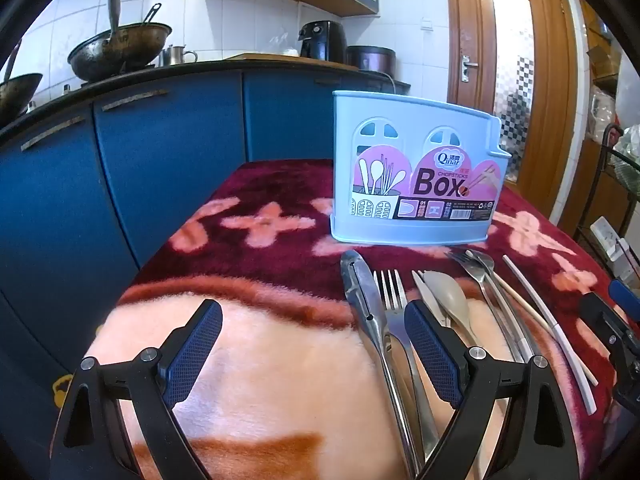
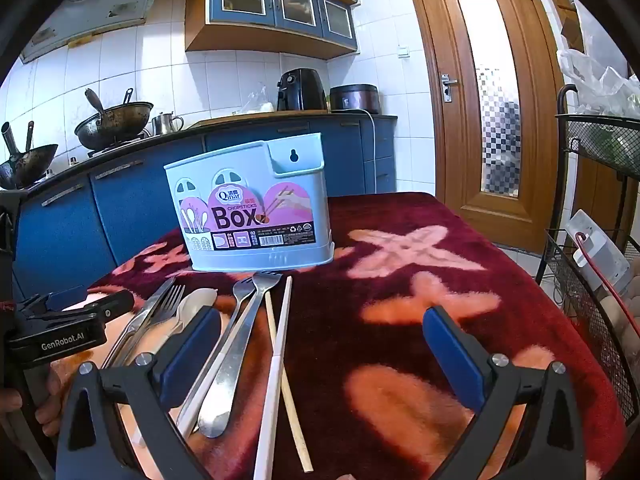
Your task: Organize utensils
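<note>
A light blue chopsticks box (image 1: 412,176) stands upright on the red floral cloth; it also shows in the right wrist view (image 2: 252,208). In front of it lie utensils side by side: metal tongs (image 1: 366,304), a fork (image 1: 390,292), a beige spoon (image 1: 448,298), steel fork and spoon (image 1: 486,280), a wooden chopstick (image 1: 532,308) and a white chopstick (image 1: 552,324). My left gripper (image 1: 314,332) is open and empty, left of the utensils. My right gripper (image 2: 322,338) is open and empty, above the cloth right of the white chopstick (image 2: 276,360).
Blue kitchen cabinets (image 1: 120,168) stand behind the table, with woks (image 1: 120,48) on the counter. A wire rack (image 2: 592,280) stands by the table's right edge. A wooden door (image 2: 492,92) is at the back right.
</note>
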Motion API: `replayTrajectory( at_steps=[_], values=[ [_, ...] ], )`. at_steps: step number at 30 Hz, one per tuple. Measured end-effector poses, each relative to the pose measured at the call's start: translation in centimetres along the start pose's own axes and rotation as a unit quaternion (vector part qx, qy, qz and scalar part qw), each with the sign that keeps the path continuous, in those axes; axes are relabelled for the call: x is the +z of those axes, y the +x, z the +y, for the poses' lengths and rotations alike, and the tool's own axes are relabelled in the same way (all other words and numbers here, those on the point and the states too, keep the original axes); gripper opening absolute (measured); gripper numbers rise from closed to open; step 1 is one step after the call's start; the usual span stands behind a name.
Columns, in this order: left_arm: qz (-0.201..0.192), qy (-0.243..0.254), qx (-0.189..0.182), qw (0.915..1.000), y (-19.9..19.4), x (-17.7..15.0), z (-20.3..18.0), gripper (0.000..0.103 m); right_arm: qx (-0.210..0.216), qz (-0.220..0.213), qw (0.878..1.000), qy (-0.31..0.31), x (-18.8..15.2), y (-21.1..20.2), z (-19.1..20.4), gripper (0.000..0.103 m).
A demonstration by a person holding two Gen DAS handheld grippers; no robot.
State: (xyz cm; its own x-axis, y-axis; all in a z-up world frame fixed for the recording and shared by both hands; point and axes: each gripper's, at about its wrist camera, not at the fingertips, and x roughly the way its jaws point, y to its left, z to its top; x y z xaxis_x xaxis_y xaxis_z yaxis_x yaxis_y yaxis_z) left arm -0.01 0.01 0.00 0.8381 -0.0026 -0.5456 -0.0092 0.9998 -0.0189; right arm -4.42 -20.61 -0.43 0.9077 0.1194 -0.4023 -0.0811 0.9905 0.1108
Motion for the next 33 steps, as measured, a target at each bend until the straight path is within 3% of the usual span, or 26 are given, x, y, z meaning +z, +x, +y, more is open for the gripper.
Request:
replayTrajectory(
  at_steps=[33],
  values=[
    [-0.001, 0.003, 0.002, 1.0, -0.01, 0.0, -0.02, 0.093, 0.001, -0.003, 1.0, 0.002, -0.01, -0.12, -0.03, 0.103]
  ],
)
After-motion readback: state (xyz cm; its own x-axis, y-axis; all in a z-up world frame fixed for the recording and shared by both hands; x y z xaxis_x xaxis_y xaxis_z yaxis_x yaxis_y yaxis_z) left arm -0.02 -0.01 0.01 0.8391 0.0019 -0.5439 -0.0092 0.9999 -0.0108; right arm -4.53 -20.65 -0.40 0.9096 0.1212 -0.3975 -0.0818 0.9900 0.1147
